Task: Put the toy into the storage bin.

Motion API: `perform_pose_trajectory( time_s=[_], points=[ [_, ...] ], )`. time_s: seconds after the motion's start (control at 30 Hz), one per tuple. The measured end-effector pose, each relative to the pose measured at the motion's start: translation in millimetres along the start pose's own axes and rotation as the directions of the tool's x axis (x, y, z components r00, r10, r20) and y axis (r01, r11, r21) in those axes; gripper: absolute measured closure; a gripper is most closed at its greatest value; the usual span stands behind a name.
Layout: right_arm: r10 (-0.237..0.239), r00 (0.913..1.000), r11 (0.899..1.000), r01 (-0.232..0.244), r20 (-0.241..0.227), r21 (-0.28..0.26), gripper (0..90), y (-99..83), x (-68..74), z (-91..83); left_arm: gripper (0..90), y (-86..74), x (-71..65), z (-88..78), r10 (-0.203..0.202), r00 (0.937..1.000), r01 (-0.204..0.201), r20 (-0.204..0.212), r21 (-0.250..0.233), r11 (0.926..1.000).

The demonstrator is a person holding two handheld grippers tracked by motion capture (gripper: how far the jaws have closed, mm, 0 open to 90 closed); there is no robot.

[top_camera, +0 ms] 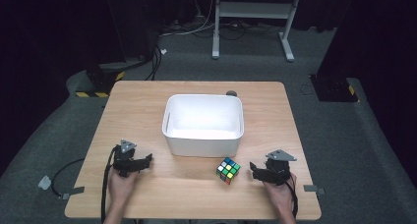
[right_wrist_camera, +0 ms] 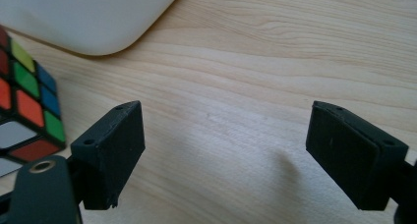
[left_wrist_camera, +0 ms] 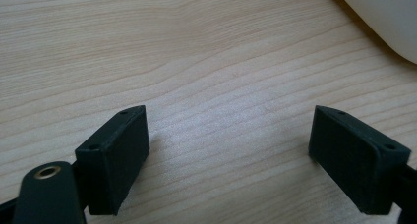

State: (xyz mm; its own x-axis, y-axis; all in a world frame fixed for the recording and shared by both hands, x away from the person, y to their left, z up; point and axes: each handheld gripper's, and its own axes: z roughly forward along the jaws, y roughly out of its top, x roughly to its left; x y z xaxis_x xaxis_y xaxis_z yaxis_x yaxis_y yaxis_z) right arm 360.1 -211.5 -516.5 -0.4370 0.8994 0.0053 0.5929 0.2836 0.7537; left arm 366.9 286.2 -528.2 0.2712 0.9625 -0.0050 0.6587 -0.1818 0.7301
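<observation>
A dark room with grey carpet surrounds a light wooden bench (top_camera: 147, 101); a white metal stand's feet and some cables sit on the floor beyond its far edge. A white bin (top_camera: 203, 123), apparently empty, stands near the middle of the bench.

The puzzle cube (top_camera: 228, 170) rests on the bench just in front of the bin's near right corner, apart from it, turned so that one corner points toward the person. It lies directly to the left of the right gripper (top_camera: 255, 169), close by and at about the same depth on the bench, so a short sideways reach looks like what the pickup needs. In the right gripper view the cube sits at the left edge, outside the left jaw rather than between the two, with the bin's rounded corner beyond it. The right gripper's jaws stand wide apart with bare wood between them.

The left gripper (top_camera: 146, 161) is well apart from the cube, on the bench's left side near the bin's near left corner. Its jaws are also spread, holding nothing, with wood grain between them and the bin's corner at the upper right of its view. The right hand (top_camera: 279, 194) is clearly the nearer one.
</observation>
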Motion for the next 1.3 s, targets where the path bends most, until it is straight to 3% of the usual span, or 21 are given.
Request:
perform_pose_trajectory(
  time_s=[0.57, 0.83, 1.3],
  points=[
    [-0.047, 0.9968, 0.999, 0.047, -0.064, -0.007, 14.3, -5.7, 25.2, -4.7, 16.2, 0.2, -0.1, 0.2, -0.006, 1.0000, 0.006, -0.005, -0.002, 1.0000],
    [-0.056, 0.9940, 0.998, 0.053, -0.094, -0.036, 14.2, -6.7, 32.7, -12.5, 16.2, 0.3, 0.0, 0.4, -0.006, 1.0000, 0.006, -0.006, -0.001, 1.0000],
    [-0.095, 0.9806, 0.994, 0.083, -0.172, -0.073, 12.9, -10.2, 48.6, -23.7, 16.2, 0.5, 0.1, 0.5, -0.006, 1.0000, 0.006, -0.006, -0.002, 1.0000]
  ],
)
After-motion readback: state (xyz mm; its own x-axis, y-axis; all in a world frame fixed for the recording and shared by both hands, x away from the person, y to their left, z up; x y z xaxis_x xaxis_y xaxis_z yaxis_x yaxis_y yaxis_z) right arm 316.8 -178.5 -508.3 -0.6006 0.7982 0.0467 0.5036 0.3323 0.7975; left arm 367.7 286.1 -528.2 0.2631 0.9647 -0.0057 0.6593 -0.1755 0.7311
